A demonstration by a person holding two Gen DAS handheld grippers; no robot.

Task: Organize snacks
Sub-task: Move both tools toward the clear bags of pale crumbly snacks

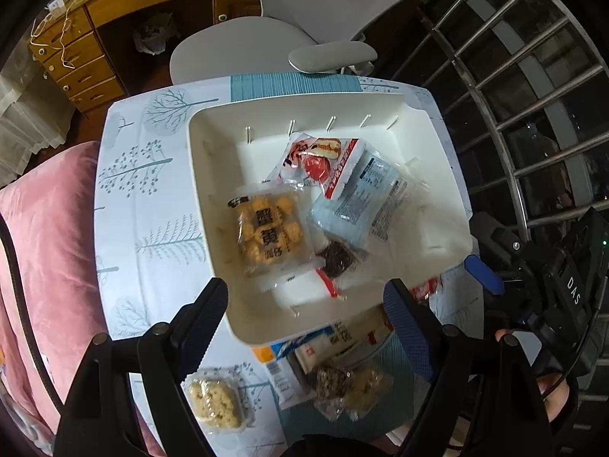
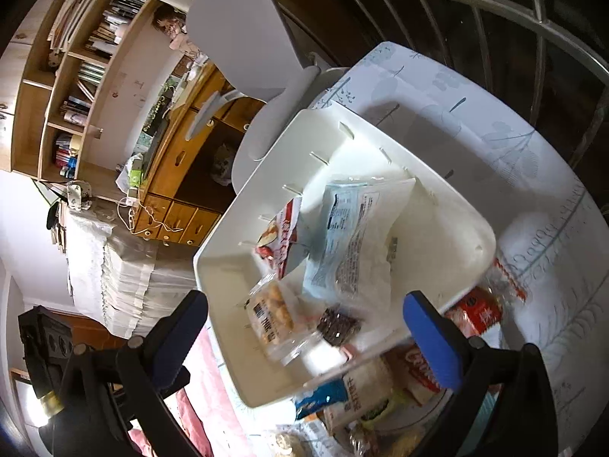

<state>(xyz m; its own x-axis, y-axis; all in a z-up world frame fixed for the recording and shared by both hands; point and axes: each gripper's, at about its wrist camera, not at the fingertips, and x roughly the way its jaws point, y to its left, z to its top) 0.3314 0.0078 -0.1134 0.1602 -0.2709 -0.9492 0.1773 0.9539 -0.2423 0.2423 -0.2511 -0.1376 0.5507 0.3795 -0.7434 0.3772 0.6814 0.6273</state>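
Bright daylight, fisheye warping, motion blur

A tree-print tablecloth table [image 1: 125, 175] carries a white bin [image 1: 213, 175] (snack-filled) and loose snack packets [image 1: 327, 373].

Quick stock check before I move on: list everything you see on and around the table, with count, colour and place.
bin: one, white, on the table, slots along its walls
snack packs in bin: four; yellow biscuit pack, red-and-white pack, pale blue pack, dark brown bar
loose snacks on table: several, mixed colours, piled at the bin's near edge; red packs at its right corner
crumbly beige snack: one, apart on the near left of the table
tablecloth: white with blue-grey trees
office chair: one, grey, behind the table
wooden desk: one, far left
pink fabric: left of the table
left claw: open, empty, above the bin's near edge
right claw: open, empty
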